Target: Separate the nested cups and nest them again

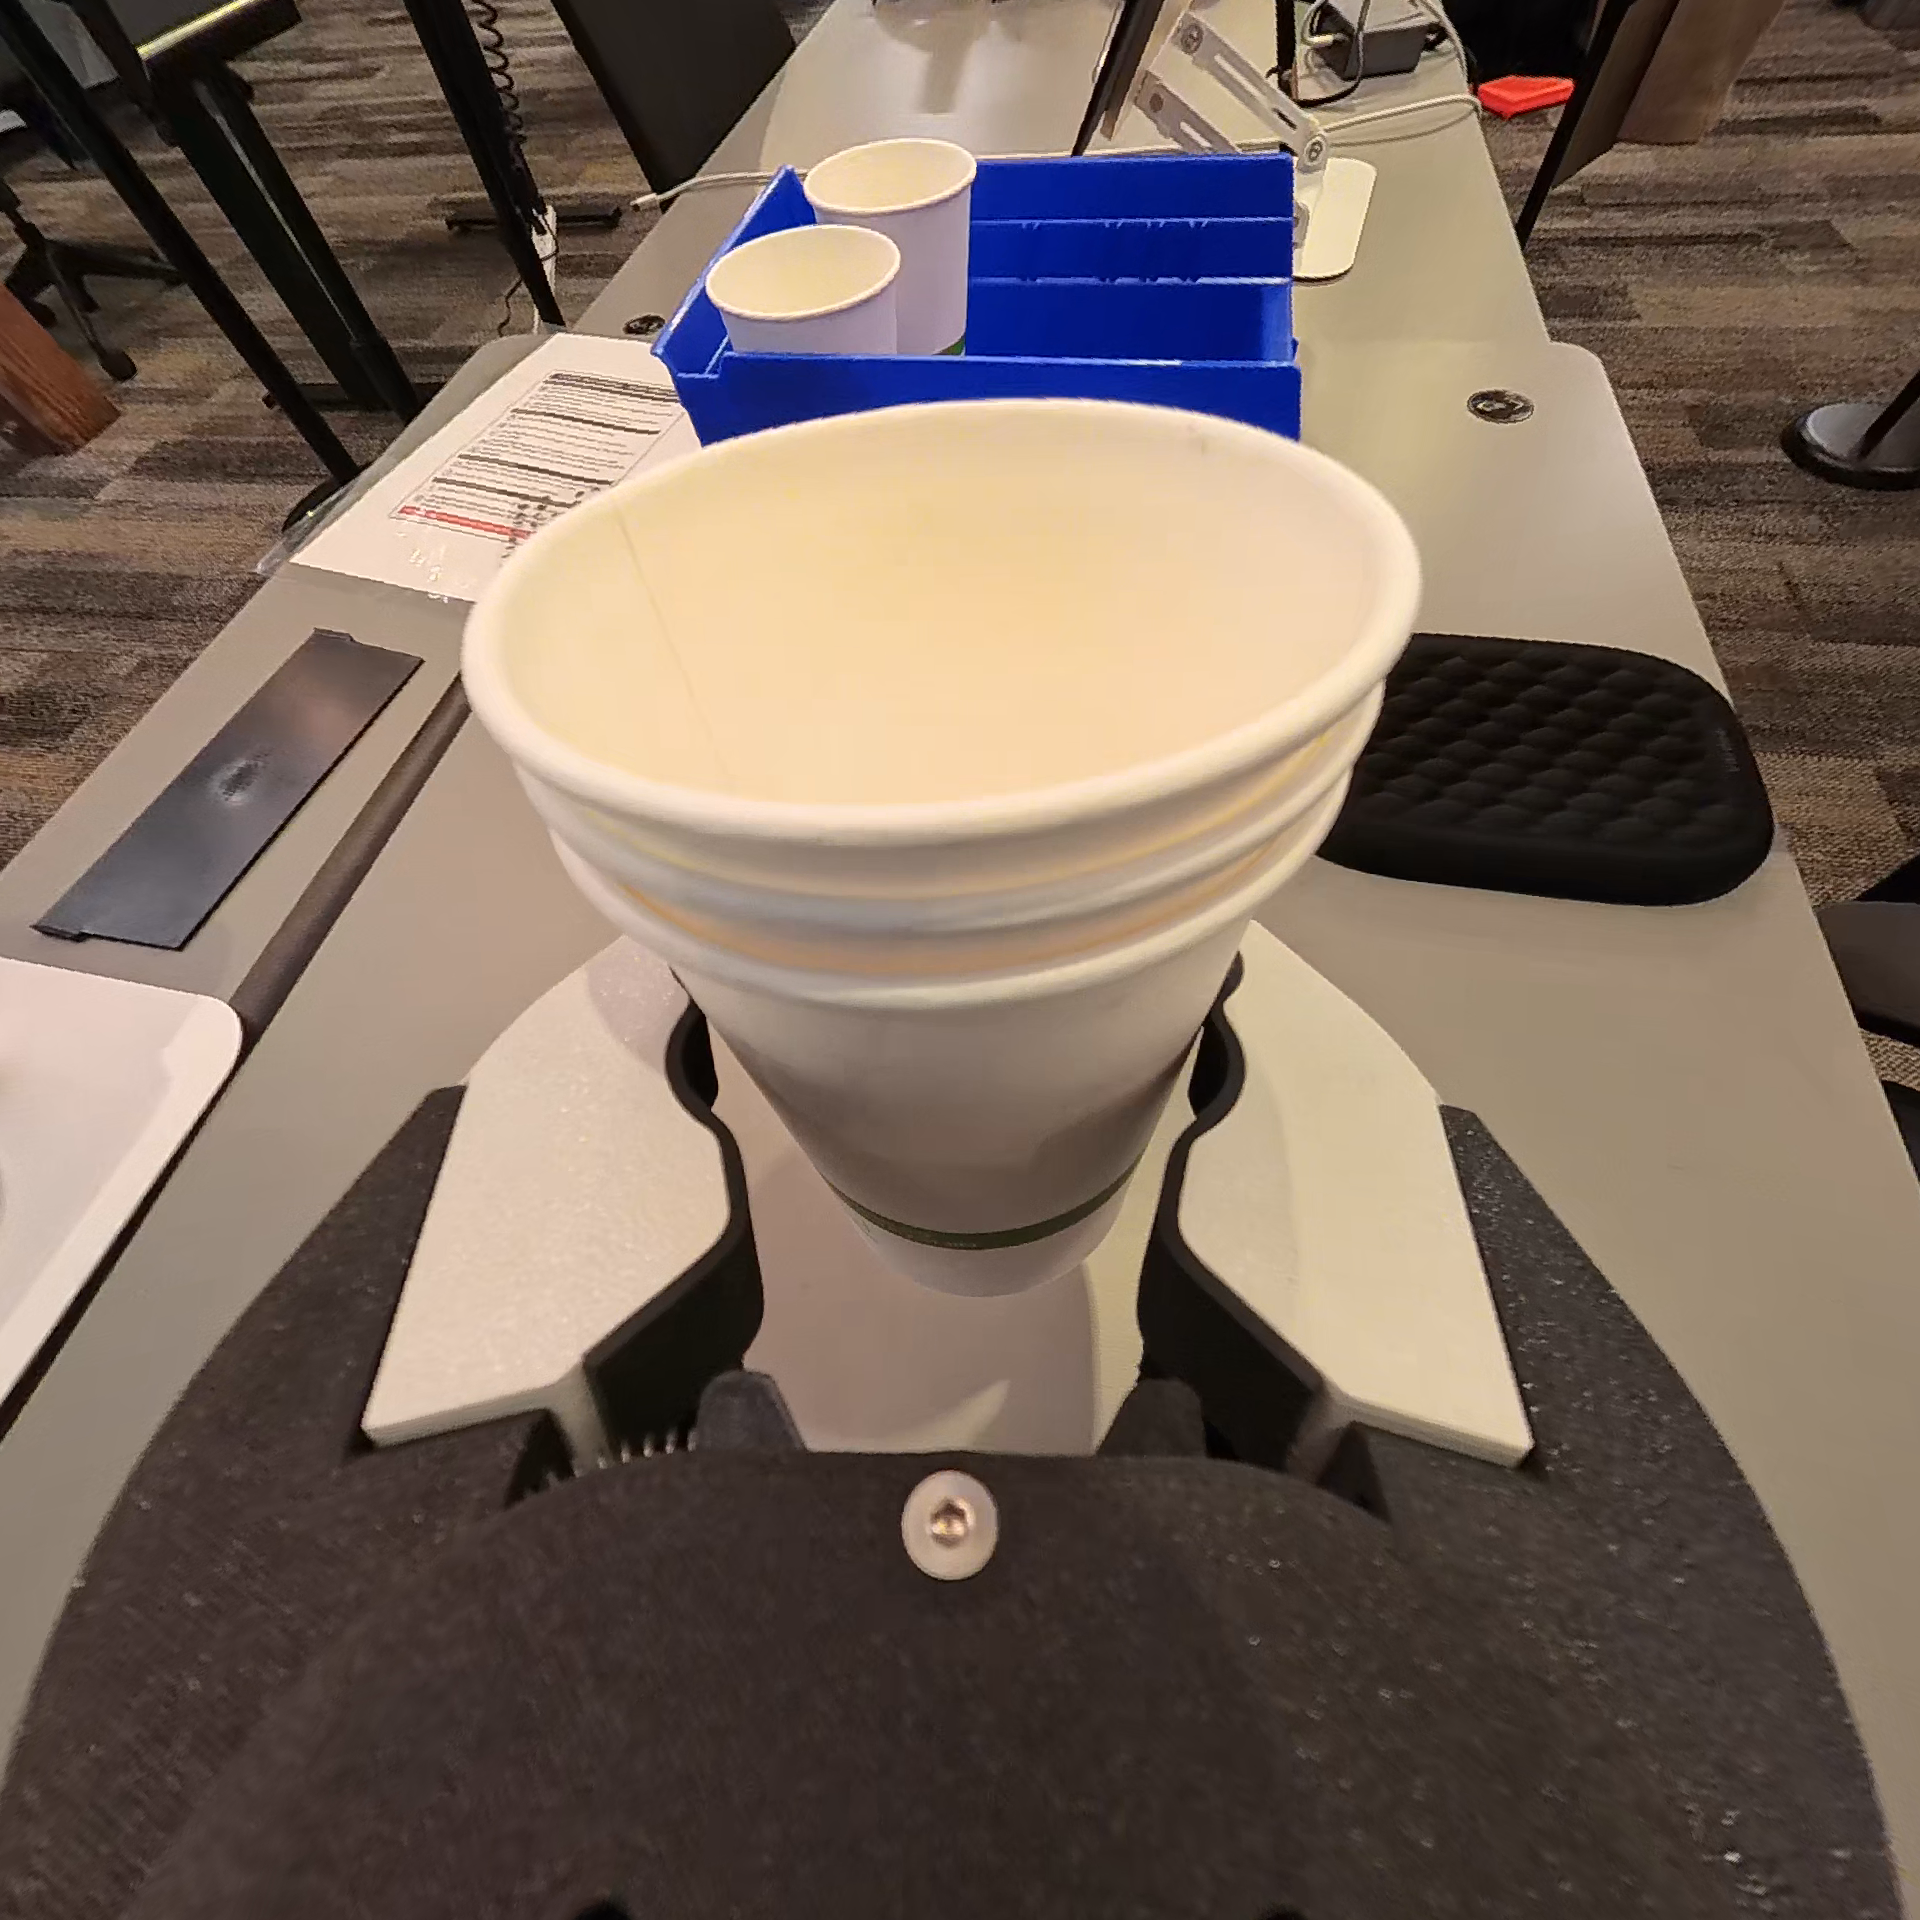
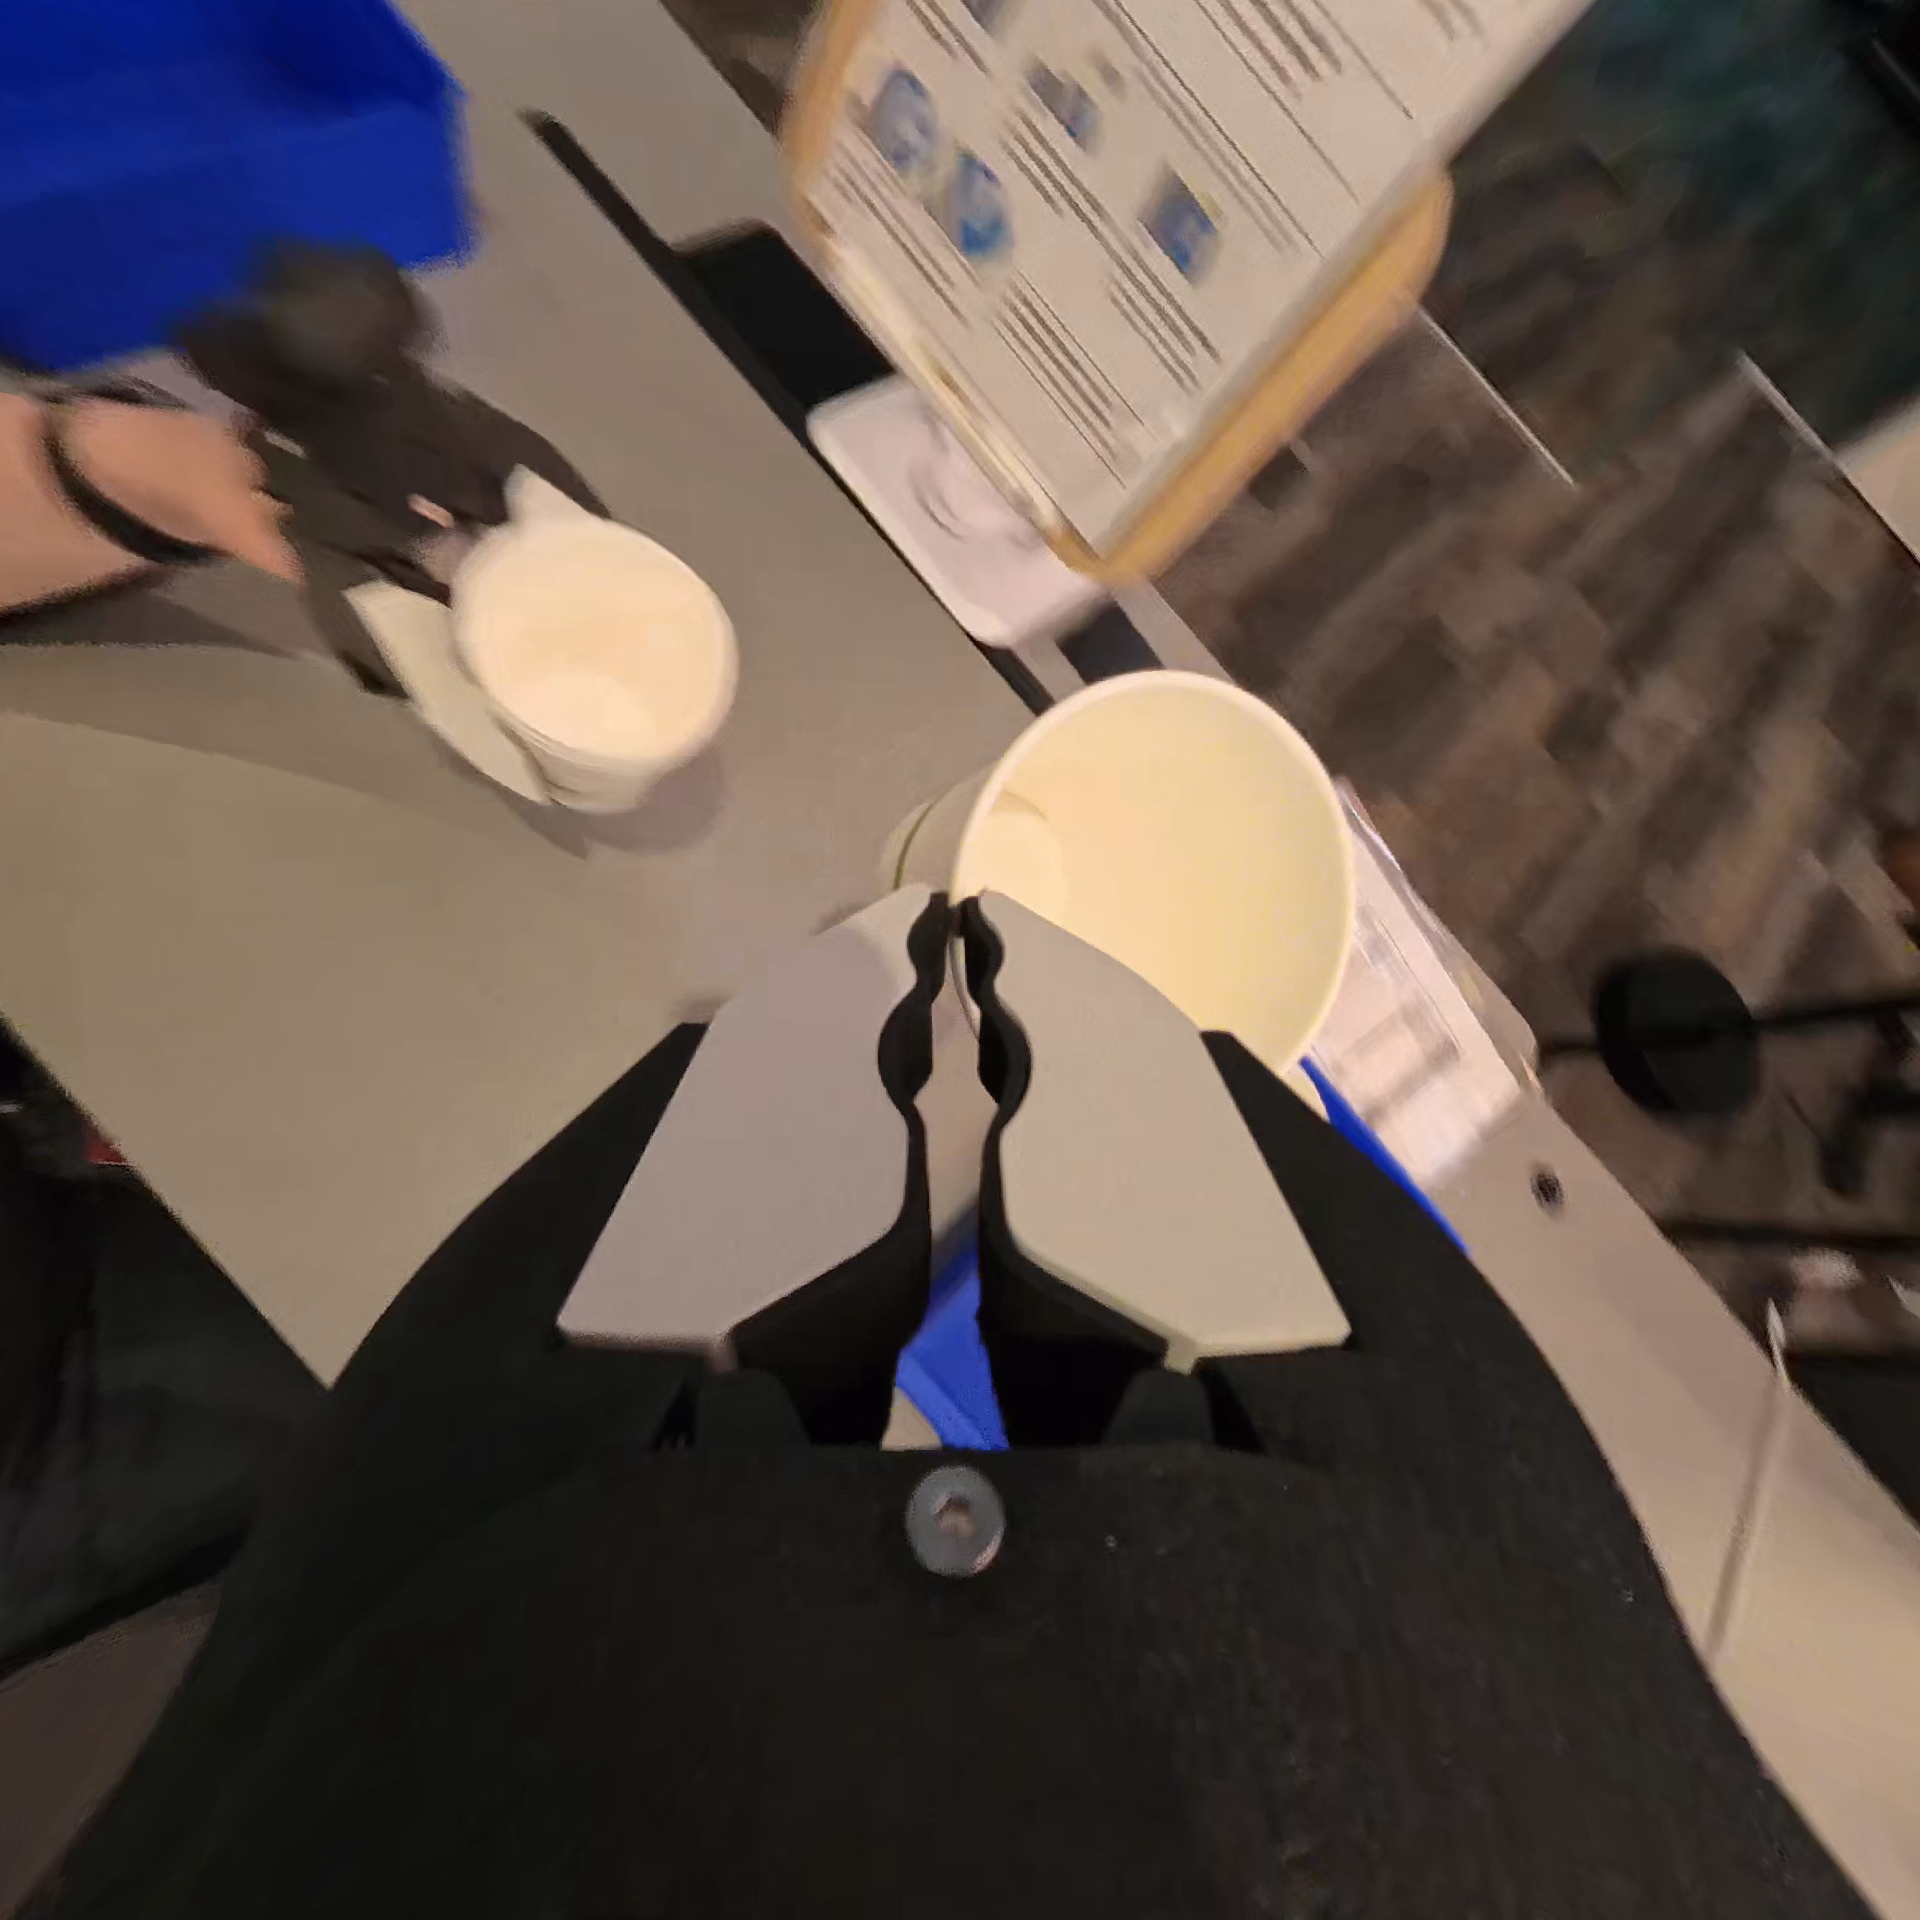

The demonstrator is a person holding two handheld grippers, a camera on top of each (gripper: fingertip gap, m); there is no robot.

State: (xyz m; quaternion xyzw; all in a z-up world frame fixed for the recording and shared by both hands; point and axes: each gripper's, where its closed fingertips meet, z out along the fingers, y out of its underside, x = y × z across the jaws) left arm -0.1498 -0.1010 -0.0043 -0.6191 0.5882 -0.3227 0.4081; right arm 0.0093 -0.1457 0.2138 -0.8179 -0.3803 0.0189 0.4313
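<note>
— Where does the left wrist view sit?
— Low over the grey tabletop (image 1: 1455,582), looking along its length toward the blue bin (image 1: 997,384) at the far end.
— And the right?
— Higher, tilted steeply down at the tabletop's edge, blurred. Both share the nested cups (image 2: 592,665).

The left gripper (image 1: 961,1081) clamps a stack of nested white paper cups (image 1: 940,831); beyond it, a blue plastic bin (image 1: 997,390) holds two white paper cups (image 1: 805,291).
</note>
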